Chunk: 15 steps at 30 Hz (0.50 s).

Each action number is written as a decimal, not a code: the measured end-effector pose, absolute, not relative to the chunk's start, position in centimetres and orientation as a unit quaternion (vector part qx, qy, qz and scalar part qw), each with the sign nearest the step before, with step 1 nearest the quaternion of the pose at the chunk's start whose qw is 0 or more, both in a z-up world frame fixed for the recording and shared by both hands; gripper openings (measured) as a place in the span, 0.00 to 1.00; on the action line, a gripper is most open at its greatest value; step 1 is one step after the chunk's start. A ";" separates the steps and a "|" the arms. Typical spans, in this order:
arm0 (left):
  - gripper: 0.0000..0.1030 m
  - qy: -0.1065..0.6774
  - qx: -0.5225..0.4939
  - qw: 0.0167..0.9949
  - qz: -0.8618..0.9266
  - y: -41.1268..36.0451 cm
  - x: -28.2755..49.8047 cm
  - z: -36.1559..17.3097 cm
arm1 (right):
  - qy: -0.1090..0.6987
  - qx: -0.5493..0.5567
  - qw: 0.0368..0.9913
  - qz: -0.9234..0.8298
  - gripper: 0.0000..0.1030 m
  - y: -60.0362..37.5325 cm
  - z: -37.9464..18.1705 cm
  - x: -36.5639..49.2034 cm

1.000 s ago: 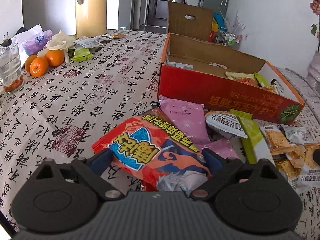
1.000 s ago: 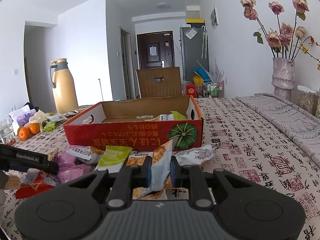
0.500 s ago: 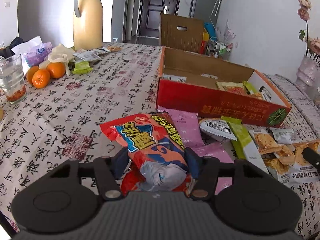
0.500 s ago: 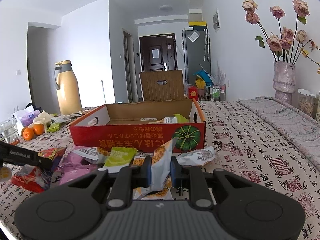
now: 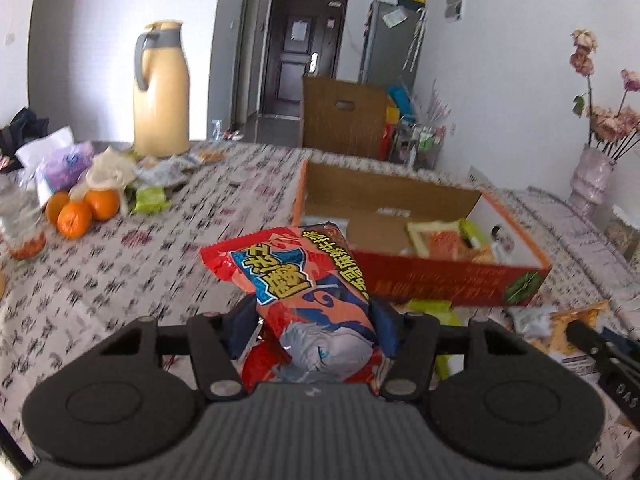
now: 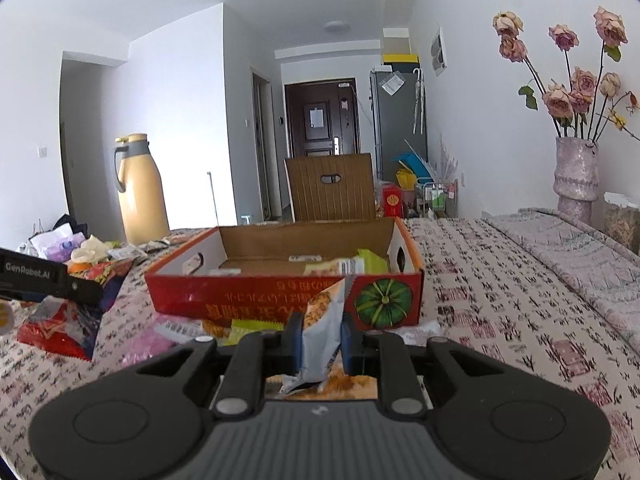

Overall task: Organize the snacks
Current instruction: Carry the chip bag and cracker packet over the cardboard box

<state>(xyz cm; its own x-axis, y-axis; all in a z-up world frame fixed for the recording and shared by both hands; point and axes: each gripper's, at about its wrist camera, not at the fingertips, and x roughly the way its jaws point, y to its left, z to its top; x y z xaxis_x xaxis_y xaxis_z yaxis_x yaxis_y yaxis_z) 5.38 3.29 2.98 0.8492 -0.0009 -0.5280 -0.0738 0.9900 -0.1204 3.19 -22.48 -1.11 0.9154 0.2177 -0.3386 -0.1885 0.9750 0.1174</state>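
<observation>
Between the two fingers of the left gripper (image 5: 312, 332) sits a red snack bag (image 5: 304, 292), pinched near its bottom end. The bag looks light, soft and puffy, with a shiny skin that may slip. A good place to hold it is the flat sealed end, so the food inside does not get crushed. The right gripper (image 6: 320, 340) is squeezed narrow on a small white packet (image 6: 322, 332), which stands up thin and floppy. The open red box (image 5: 448, 280) lies at 1 o'clock from the left gripper, and some snacks already rest inside it. More packets (image 6: 244, 326) lie on the table at the front of the box. A second ago the red bag lay low by the table. Now it is lifted up, closer to the box, and the picture is blurry from moving.
</observation>
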 end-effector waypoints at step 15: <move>0.59 0.227 -0.048 0.973 -0.008 -0.4 11.4 6.8 | 0.137 0.068 0.981 0.116 0.17 -21.4 2.3 9.7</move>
